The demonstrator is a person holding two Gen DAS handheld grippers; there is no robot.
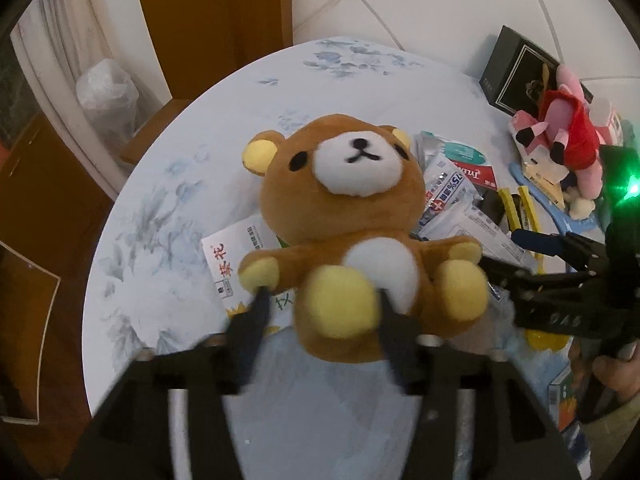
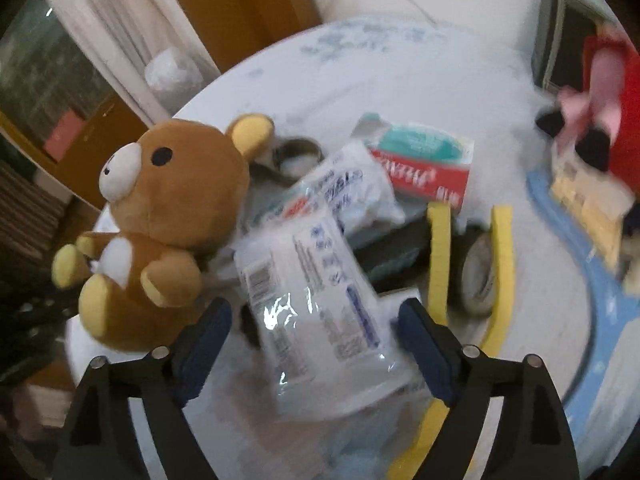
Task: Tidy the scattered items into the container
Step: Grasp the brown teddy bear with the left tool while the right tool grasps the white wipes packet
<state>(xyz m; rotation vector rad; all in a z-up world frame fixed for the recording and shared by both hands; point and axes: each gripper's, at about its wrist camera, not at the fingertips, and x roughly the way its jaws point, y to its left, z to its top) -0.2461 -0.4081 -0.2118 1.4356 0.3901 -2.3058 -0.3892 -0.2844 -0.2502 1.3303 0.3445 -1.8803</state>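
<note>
My left gripper (image 1: 320, 304) is shut on the leg of a brown teddy bear (image 1: 348, 208) and holds it above the table. The bear also shows at the left of the right wrist view (image 2: 160, 216). My right gripper (image 2: 316, 320) is open, its jaws on either side of a clear plastic packet with blue print (image 2: 320, 304); it also shows at the right of the left wrist view (image 1: 532, 248). A blue basket rim (image 2: 600, 292) with a pink and red plush (image 2: 612, 96) is at the right.
A round table with a blue-flowered cloth (image 1: 192, 168) holds a pile: a red and white box (image 2: 424, 168), wipe packets (image 2: 352, 188), yellow strips (image 2: 438, 256), a tape roll (image 2: 476, 276), a white paper pack (image 1: 236, 264). A black box (image 1: 516, 72) stands at the back right.
</note>
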